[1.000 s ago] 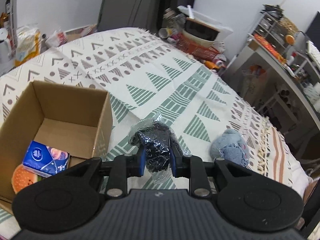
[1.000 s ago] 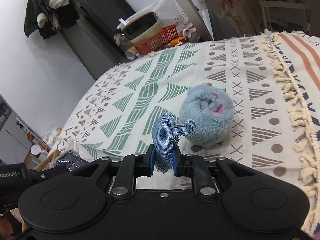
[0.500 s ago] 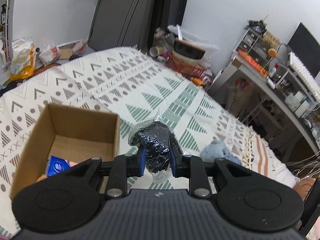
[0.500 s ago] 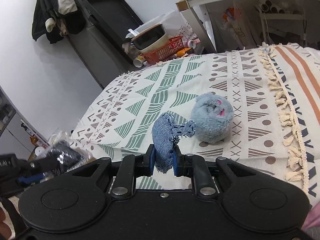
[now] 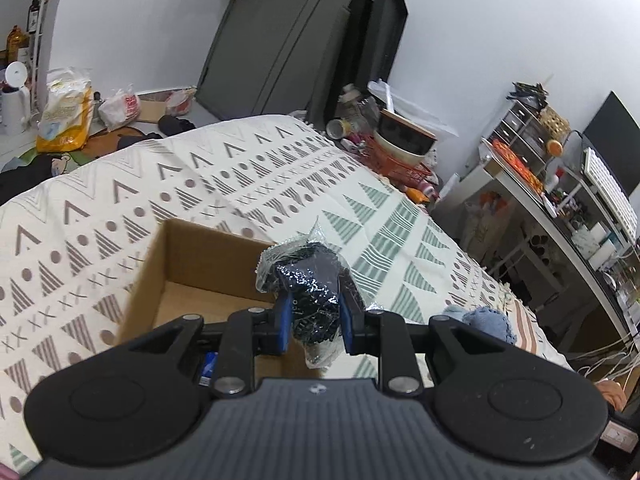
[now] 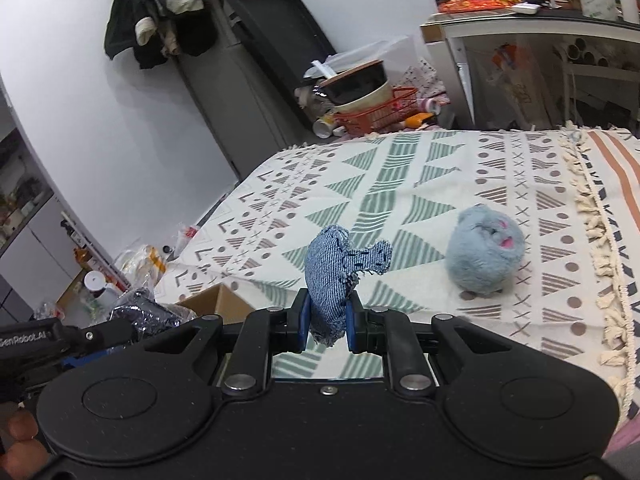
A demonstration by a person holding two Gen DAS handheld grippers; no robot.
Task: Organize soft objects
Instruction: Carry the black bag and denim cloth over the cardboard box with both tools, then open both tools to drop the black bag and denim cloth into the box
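left gripper [image 5: 312, 316] clamping bagged dark bundle [image 5: 310, 288] over cardboard box [image 5: 192, 256], right gripper [image 6: 327, 320] pinching denim piece [image 6: 332, 276] — slick wrap risking slipping, missing the near-left box.

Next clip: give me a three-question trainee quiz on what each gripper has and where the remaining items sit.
1. True or false: the left gripper is shut on a dark bundle in clear plastic.
2. What does the right gripper hold? A) the blue plush toy B) a denim pouch C) nothing
3. Fill in: the blue plush toy lies on the patterned ____, apart from both grippers.

Key
1. True; it hangs near the cardboard box.
2. B, the denim pouch.
3. Blanket.
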